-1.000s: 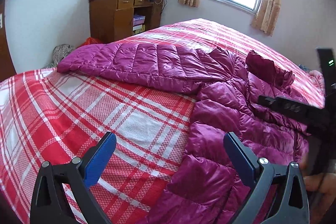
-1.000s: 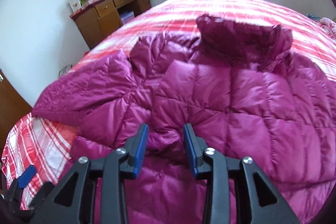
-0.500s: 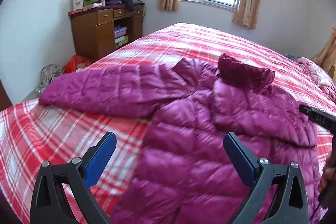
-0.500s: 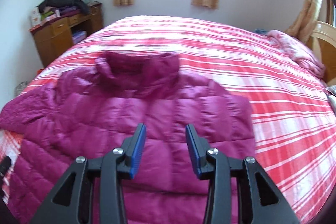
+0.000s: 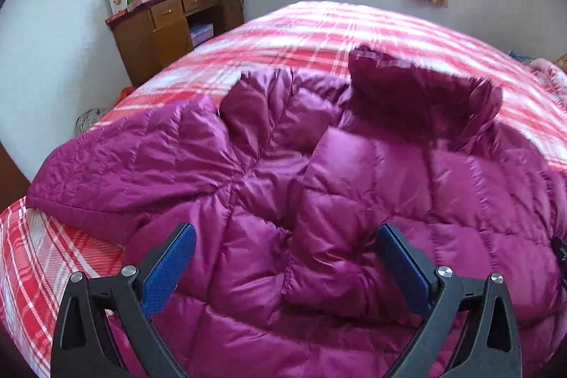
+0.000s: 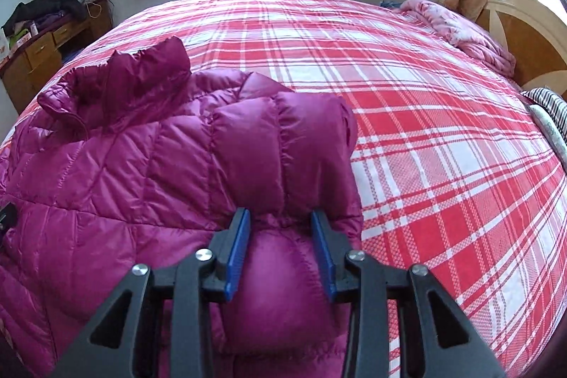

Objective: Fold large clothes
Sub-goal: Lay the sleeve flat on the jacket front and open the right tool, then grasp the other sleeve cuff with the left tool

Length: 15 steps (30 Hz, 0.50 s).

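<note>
1. Wooden desk-and-drawer unit (image 5: 170, 34), brown, at about ten o'clock in the left wrist view, against the wall; top heaped with dark clothing and boxes.
2. Left gripper (image 5: 283, 271), black frame with blue pads, at six o'clock. Fingers spread wide, nothing between the pads; it hangs over the garment's front panels.
3. Quilted magenta down jacket (image 5: 354, 201), shiny synthetic shell, lying on the bed near its foot-side edge. One sleeve (image 5: 124, 172) stretches toward nine o'clock; stand-up collar (image 5: 418, 94) at one o'clock, pointing to the window. Judged light, soft and puffy, with a slick shell that will slide on itself and spring back from a fold. Best taken at stitched seams, cuff or hem, where the filling is thin.
4. Right gripper (image 6: 280, 250), same make, at six o'clock in the right wrist view. Fingers closing, set narrow, with a folded-over sleeve (image 6: 283, 147) bunched between the pads; the quilting puckers there, so it appears pinched. This sleeve lies doubled across the jacket's body.
5. Red-and-white plaid bedspread (image 6: 425, 130), covering the bed, bare from twelve to four o'clock.
6. Pink floral quilt (image 6: 460, 27), crumpled at two o'clock beside the wooden headboard (image 6: 524, 34).
</note>
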{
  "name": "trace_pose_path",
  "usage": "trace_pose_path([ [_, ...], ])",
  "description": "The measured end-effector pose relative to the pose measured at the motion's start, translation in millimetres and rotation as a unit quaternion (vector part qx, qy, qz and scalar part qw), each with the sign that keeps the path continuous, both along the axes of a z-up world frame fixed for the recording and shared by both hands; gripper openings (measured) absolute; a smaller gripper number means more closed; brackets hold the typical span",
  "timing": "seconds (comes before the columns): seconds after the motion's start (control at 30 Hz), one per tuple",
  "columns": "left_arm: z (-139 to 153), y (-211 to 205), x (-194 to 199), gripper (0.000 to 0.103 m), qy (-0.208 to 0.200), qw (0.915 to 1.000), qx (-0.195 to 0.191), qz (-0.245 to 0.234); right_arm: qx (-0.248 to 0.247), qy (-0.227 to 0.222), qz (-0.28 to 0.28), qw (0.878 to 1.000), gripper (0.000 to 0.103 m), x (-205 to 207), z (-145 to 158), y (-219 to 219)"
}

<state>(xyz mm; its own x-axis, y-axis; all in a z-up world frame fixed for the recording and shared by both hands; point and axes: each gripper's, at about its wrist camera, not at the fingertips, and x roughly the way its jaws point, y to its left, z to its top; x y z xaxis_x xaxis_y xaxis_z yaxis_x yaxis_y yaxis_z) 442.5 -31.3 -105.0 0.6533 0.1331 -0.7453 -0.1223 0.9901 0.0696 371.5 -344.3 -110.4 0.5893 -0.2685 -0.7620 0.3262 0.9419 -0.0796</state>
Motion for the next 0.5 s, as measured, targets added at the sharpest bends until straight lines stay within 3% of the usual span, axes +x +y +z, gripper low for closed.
trace_pose_path([
  [0.3,-17,-10,1,0.102,0.016,0.9993,0.034,-0.001,-0.011,-0.008,0.000,1.000,0.040,-3,-3,5],
  [0.5,-19,-13,3,0.102,0.014,0.9991,0.039,0.000,-0.020,-0.043,0.006,0.999,0.040,-28,15,15],
])
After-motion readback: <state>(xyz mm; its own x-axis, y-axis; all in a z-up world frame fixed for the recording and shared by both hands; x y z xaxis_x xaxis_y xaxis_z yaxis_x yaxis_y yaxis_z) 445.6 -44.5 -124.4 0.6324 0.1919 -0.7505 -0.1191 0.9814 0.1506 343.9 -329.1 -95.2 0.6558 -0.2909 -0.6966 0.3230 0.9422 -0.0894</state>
